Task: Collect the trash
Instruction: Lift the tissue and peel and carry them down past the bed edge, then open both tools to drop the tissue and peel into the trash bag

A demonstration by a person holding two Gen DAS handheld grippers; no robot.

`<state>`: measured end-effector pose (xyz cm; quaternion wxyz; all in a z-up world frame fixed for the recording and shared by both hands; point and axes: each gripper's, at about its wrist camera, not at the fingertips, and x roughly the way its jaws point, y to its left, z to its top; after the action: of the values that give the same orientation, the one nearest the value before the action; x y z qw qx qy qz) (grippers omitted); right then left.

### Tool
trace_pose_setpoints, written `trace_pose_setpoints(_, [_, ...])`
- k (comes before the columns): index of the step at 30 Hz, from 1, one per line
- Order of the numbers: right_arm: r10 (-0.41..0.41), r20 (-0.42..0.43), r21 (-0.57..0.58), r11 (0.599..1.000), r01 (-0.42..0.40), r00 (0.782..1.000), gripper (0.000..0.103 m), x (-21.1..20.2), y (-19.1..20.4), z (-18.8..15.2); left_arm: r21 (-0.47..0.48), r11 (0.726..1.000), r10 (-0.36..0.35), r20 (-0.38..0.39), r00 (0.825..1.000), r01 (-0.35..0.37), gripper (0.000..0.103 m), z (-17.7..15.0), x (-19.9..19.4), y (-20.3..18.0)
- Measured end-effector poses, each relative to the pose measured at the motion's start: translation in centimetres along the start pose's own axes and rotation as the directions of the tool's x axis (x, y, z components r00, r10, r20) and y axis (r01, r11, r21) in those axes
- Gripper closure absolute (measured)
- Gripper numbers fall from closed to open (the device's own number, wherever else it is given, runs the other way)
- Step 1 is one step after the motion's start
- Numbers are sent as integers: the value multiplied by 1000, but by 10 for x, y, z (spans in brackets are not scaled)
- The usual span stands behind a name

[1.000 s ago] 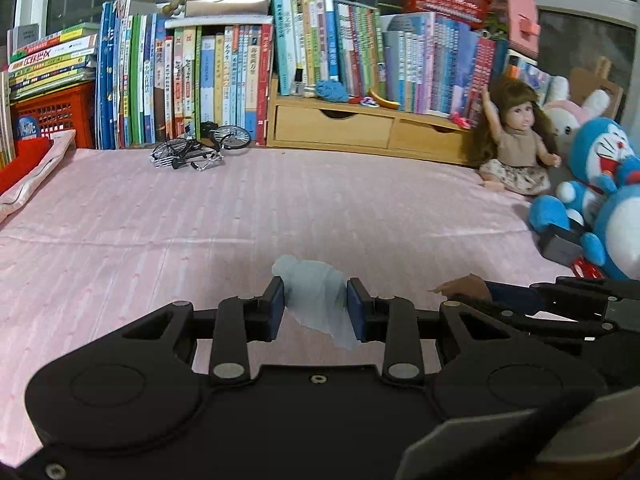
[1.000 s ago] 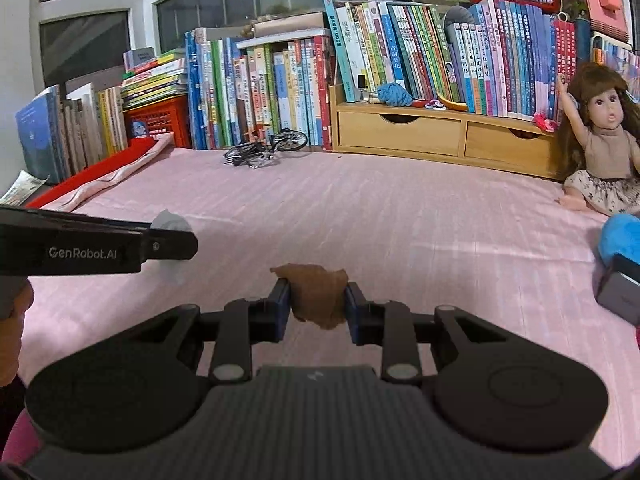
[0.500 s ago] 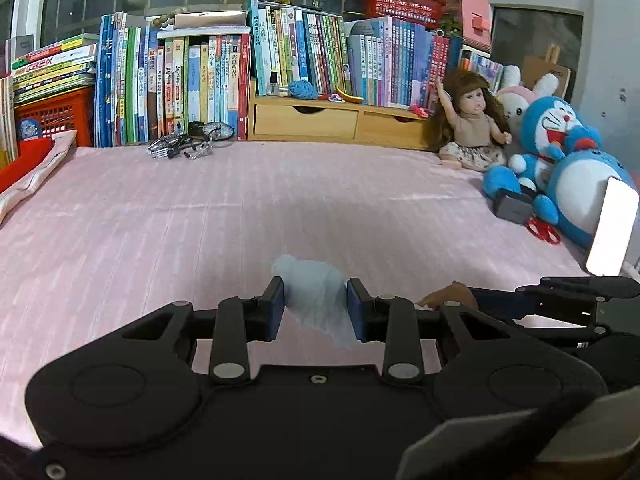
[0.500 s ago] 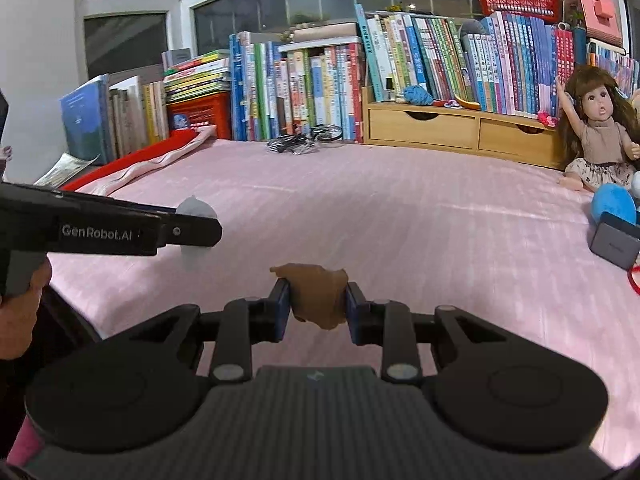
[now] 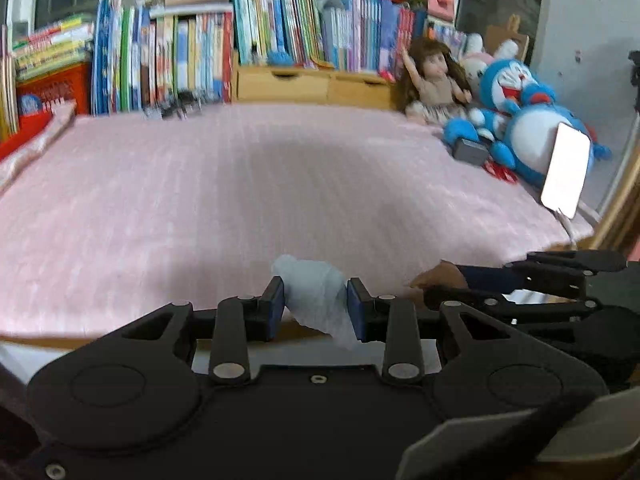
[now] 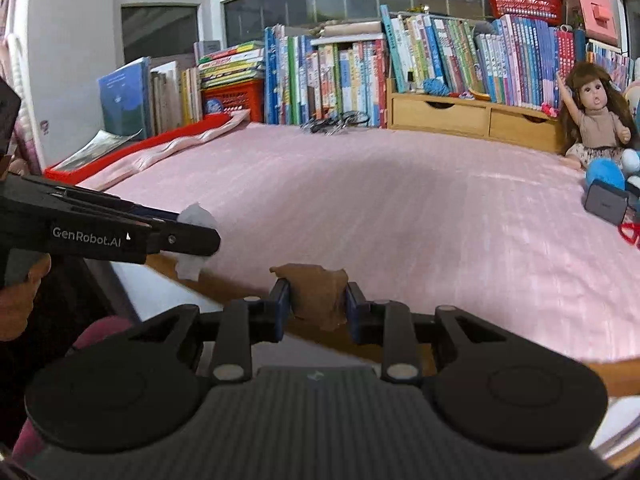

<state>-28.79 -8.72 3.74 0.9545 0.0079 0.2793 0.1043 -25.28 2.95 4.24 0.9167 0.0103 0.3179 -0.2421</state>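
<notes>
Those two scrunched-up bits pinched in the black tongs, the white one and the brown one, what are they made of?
The white wad in the left gripper looks like thin tissue paper: matte, faintly dimpled, with soft crumpled folds and a limp hanging edge. The brown wad in the right gripper seems to be coarser paper, perhaps a napkin or kraft scrap: dull, stiffly creased. Neither can be told for certain.

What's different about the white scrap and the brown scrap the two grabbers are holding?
The white tissue is pale and thin, with a long tail hanging below the left gripper; the brown scrap is dark and bunched up in the right gripper. The white tissue looks soft and papery, the brown scrap stiffer and creased. Both are crumpled trash, each pinched between blue-padded fingers near the edge of the pink bed.
</notes>
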Motion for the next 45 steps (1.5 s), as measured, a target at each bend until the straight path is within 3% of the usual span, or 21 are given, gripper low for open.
trace_pose_setpoints(7, [-1, -118, 6, 1000, 1, 993, 67, 6, 14, -33, 55, 998, 41, -166, 985, -32, 71, -39, 15, -8])
trace_pose_setpoints(18, [-4, -335, 81, 996, 33, 942, 67, 38, 16, -82, 70, 996, 80, -415, 906, -56, 70, -92, 60, -5])
trace_pose_setpoints(31, [11, -405, 77, 997, 22, 914, 62, 55, 25, -90, 81, 993, 111, -487, 866, -82, 69, -118, 74, 2])
trace_pose_setpoints(38, [9, -412, 65, 998, 20, 911, 62, 56, 29, -91, 80, 993, 116, -500, 858, -88, 66, -115, 80, 4])
trace_pose_setpoints(45, [9, -413, 66, 998, 20, 911, 51, 56, 28, -89, 77, 993, 121, -513, 850, -95, 62, -117, 85, 1])
